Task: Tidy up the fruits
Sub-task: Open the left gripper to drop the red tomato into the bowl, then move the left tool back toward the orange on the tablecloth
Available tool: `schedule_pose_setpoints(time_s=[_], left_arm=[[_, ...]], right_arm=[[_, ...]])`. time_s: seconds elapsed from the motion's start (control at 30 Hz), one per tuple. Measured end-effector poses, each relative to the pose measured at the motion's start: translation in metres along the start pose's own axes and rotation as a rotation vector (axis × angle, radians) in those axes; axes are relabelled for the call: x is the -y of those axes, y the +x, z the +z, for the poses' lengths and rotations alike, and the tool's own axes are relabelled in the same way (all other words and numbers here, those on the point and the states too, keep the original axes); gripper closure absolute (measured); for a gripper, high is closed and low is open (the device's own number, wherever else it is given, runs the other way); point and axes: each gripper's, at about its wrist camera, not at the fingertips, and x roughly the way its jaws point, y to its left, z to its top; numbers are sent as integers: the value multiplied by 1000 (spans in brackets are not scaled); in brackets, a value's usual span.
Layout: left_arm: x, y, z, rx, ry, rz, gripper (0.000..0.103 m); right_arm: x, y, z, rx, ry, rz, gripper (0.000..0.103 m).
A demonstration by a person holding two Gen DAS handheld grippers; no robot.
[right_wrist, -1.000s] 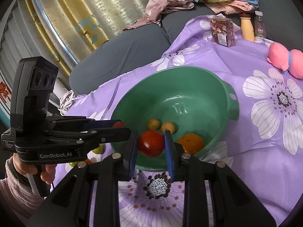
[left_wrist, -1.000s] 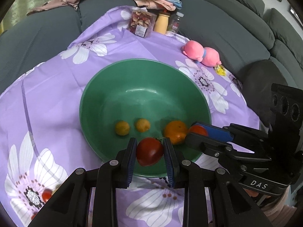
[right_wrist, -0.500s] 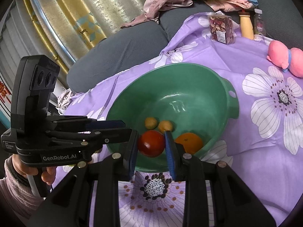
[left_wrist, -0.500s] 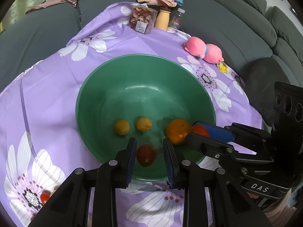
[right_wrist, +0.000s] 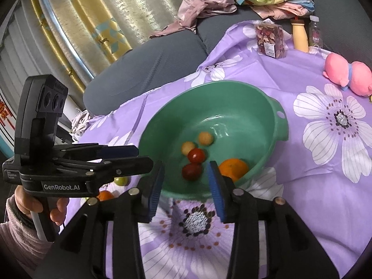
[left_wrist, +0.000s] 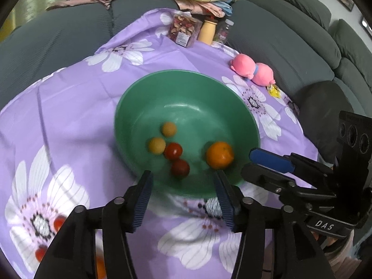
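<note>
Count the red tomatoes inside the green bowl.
2. One tomato sits beside the two small yellow fruits; the other tomato lies just nearer the camera, close to the first. Nothing in the green bowl seems hidden.

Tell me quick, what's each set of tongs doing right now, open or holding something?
Left tongs: open, holding nothing, just short of the green bowl.
Right tongs: open, holding nothing.

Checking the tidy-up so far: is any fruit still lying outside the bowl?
Yes. Beside the green bowl, on the purple cloth, a green fruit and an orange one lie behind the left gripper; blurred red ones show too.
</note>
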Motion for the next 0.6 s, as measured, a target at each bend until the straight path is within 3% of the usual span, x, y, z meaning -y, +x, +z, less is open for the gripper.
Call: schedule_pose_setpoints(time_s=[0.13, 0.27, 0.4, 0.53, 0.6], left_arm=[[-8, -16, -23, 12, -45, -1, 43], [-21, -30, -52, 12, -112, -6, 23], [-36, -44, -80, 15, -186, 2, 22], [-54, -61, -107, 37, -279, 7, 12], [-61, -69, -118, 55, -317, -6, 11]], right_arm=[[-13, -11, -11, 2, -7, 12, 52], [-31, -18, -27, -13, -26, 33, 46], [-51, -14, -45, -63, -55, 55, 45], [-74, -6, -62, -116, -94, 75, 42], [-86, -3, -69, -132, -115, 85, 36]])
